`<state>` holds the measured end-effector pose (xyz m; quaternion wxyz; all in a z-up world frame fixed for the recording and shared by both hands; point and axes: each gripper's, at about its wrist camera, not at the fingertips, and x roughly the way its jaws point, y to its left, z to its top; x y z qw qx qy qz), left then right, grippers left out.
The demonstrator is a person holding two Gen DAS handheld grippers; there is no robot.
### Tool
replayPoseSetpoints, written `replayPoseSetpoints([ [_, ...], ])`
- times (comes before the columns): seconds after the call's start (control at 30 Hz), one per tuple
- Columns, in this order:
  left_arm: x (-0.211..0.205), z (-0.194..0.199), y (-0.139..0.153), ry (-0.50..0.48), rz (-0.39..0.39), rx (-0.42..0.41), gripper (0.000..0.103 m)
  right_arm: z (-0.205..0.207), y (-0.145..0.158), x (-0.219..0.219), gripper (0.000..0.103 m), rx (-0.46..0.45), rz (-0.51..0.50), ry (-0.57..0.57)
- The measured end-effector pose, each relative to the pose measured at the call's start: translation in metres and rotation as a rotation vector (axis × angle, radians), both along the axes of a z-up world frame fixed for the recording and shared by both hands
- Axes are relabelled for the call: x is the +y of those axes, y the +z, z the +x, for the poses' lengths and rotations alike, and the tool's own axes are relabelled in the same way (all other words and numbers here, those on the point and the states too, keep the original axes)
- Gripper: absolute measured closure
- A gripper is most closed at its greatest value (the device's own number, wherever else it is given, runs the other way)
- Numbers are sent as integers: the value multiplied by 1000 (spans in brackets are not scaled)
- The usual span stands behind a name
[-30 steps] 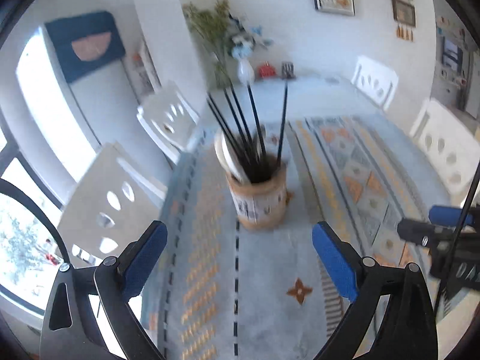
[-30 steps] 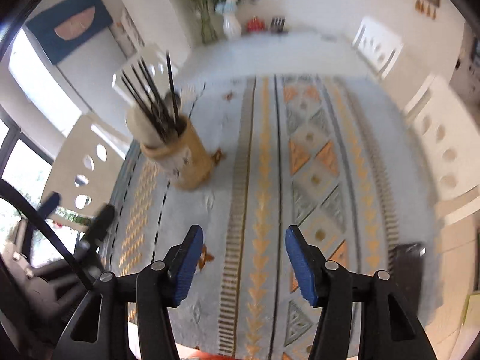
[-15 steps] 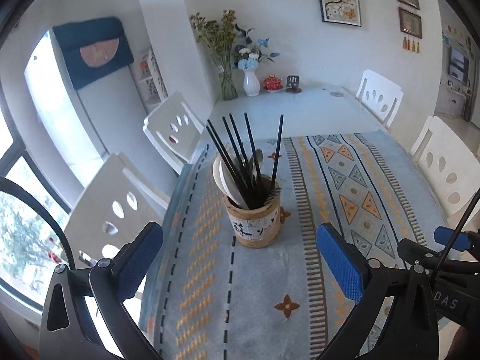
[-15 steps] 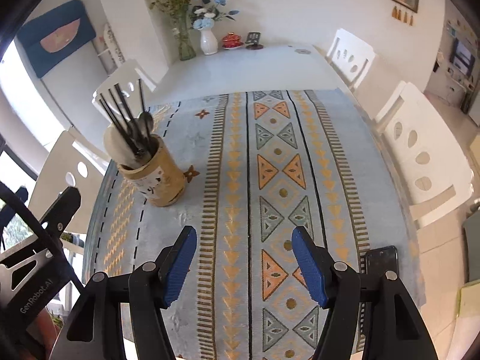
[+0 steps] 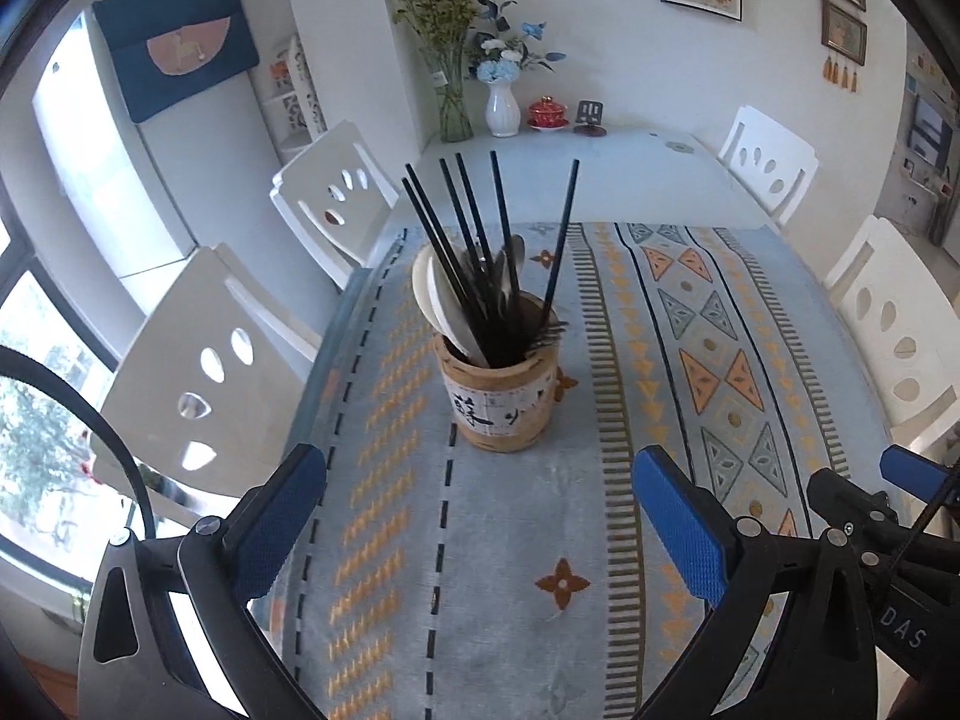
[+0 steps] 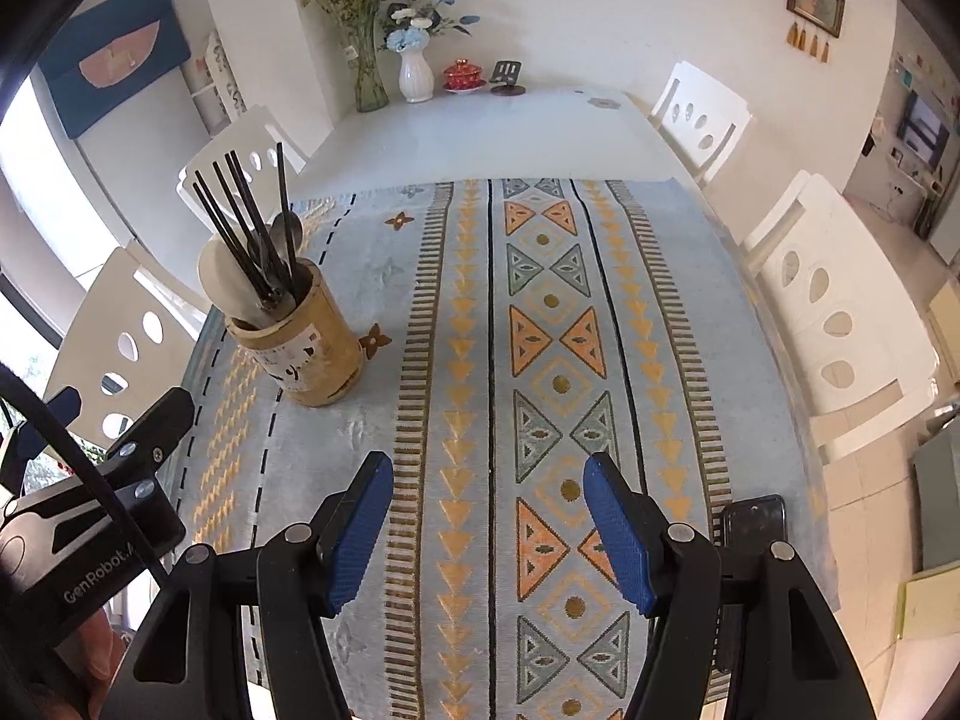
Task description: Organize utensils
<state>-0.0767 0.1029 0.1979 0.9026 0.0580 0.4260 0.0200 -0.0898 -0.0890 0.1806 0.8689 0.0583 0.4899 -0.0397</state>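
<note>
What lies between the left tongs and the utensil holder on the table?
Nothing but bare patterned tablecloth. In the left wrist view the open, empty left tongs face the utensil holder, with only cloth across the stretch between them.

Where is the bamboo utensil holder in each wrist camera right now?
Left wrist: bamboo utensil holder sits at centre, straight ahead between the open fingers.
Right wrist: it stands left of centre, beyond the left finger.
Shared landmark: the white vase at the table's far end.
</note>
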Motion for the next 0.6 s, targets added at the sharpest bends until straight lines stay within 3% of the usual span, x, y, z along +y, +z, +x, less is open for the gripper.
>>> replayPoseSetpoints([
  [0.6,-11,8,-23,-54,66,69,0,4,-16,5,39,55,-32,30],
])
